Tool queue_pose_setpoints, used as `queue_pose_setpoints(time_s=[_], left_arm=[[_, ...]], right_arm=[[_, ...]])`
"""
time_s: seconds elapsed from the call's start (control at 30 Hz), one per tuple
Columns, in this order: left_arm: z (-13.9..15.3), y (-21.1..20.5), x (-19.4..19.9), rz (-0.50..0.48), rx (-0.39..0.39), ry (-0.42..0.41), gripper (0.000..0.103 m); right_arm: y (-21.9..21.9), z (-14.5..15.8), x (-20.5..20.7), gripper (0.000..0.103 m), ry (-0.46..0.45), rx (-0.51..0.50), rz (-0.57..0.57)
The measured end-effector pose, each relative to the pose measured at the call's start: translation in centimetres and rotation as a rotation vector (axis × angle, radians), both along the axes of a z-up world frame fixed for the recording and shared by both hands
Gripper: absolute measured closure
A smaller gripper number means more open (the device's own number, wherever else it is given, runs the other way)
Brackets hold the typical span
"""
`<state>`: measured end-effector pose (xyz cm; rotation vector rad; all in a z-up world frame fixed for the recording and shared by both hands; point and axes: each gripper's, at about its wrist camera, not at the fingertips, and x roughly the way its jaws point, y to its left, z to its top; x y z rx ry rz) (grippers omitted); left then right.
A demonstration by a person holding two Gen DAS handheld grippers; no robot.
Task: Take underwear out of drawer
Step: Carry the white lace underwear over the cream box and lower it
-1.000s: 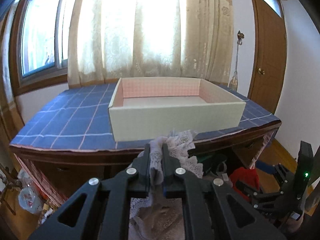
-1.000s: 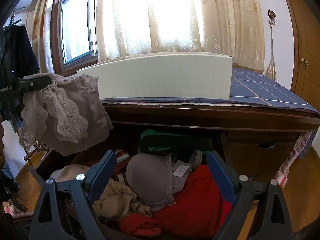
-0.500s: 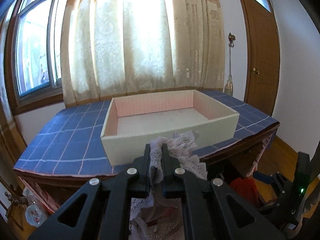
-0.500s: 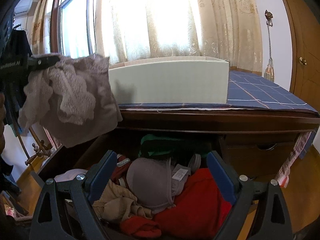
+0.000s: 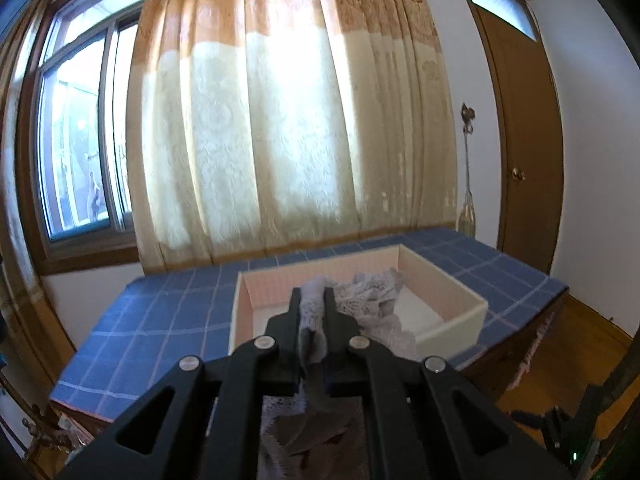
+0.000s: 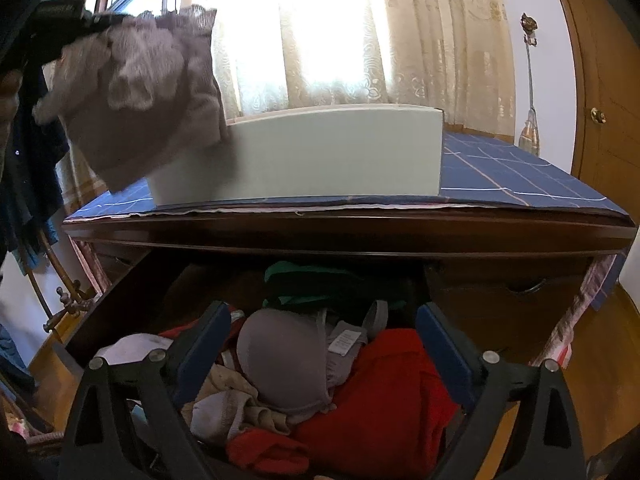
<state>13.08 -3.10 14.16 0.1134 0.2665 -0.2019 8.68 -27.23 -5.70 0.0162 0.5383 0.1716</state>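
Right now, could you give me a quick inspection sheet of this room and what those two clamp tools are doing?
Surface: wooden dresser top under a blue checked cloth.
Job's things: open white cardboard box on the cloth; mauve lace underwear held up at the box's near left corner; open wooden drawer below.
Clutter: grey padded bra, red garment, green garment, beige pieces in the drawer.
Grippers: left gripper jaws shut on the underwear; right gripper jaws wide open over the drawer, holding nothing.
Cables: nothing seen.
Surroundings: cream curtain, window, brown door.
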Motion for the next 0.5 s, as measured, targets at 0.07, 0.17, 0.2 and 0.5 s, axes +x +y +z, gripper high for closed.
queue_pose_setpoints(time_s=[0.07,0.17,0.2,0.5], left_arm=[[0.9,0.0,0.6,0.006,0.004,-0.015,0.099],[1.8,-0.1,1.4,0.022,0.014,-0.032,0.099],[2.1,-0.1,1.8,0.028,0.017,-0.036,0.1],[4.8,-0.3,4.4,0.074,0.035,-0.069,0.1]], right_arm=[[-0.1,0.2,-0.1,0.007,-0.007,0.0,-0.003],[-0.3,0.6,-0.2,0.007,-0.015,-0.004,-0.01],[-0.4,0.7,-0.2,0.007,-0.017,-0.005,-0.012],[-1.2,1.0,0.0,0.007,-0.054,0.001,-0.049]])
